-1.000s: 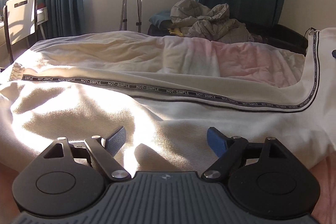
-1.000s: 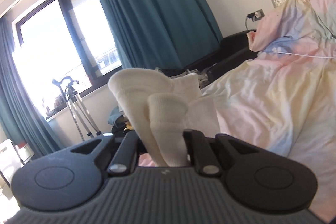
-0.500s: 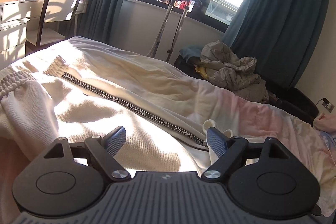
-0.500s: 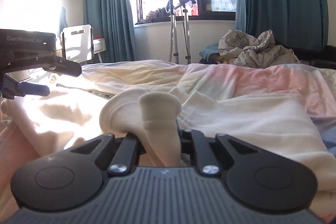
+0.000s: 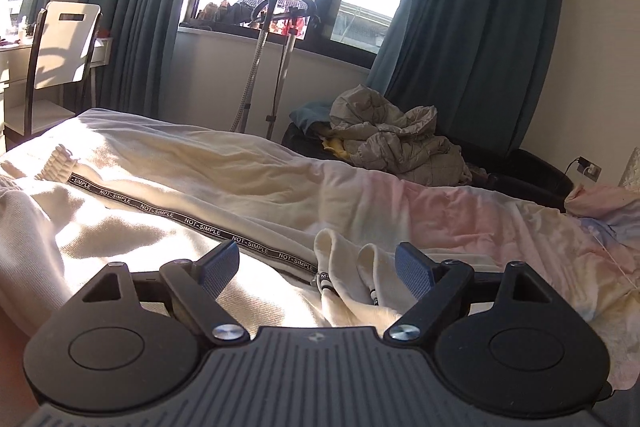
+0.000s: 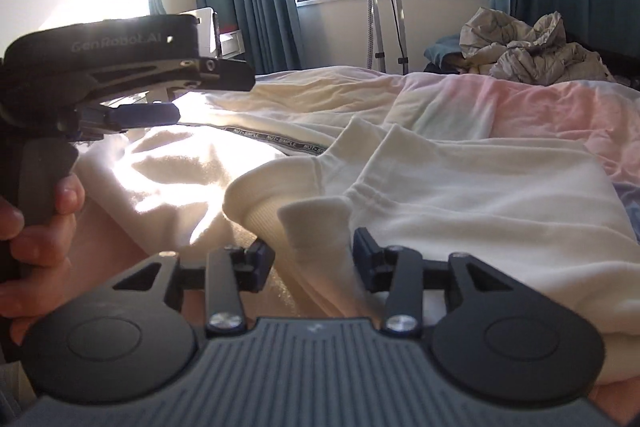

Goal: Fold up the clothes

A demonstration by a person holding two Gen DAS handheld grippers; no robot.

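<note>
Item 1: cream sweatpants (image 6: 460, 187), lying on the bed (image 5: 460, 211), doubled over themselves. A black side tape printed NOT-SIMPLE (image 5: 160, 213) runs along the leg laid out toward the far edge. The ribbed cuffs (image 6: 276, 203) sit at the near end of the fold.

Item 2: my right gripper (image 6: 314, 259). Its jaws have just been opening and now stand partly apart. The cuffs lie between them, directly ahead of the gap; the left pad sits close against the rib fabric, the right pad is clear of it, and neither pinches the cloth. The folded upper layer spreads ahead and to the right of this gripper.

Item 3: my left gripper (image 5: 316, 267). Jaws wide apart, nothing gripped. In its own view the cuff ends (image 5: 352, 267) and a stretch of tape lie below and between the blue pads (image 5: 218, 267), nearer the right-hand one, not touching either. From the right wrist view this tool (image 6: 120, 67) hangs above the sunlit part of the pants at the left, gripped by my hand (image 6: 36, 227).

Item 4: surroundings. Pastel duvet under the pants; crumpled grey bedding (image 5: 400, 139) beyond the bed; teal curtains (image 5: 472, 39); crutches (image 5: 272, 59) at the window; white chair (image 5: 60, 47).
</note>
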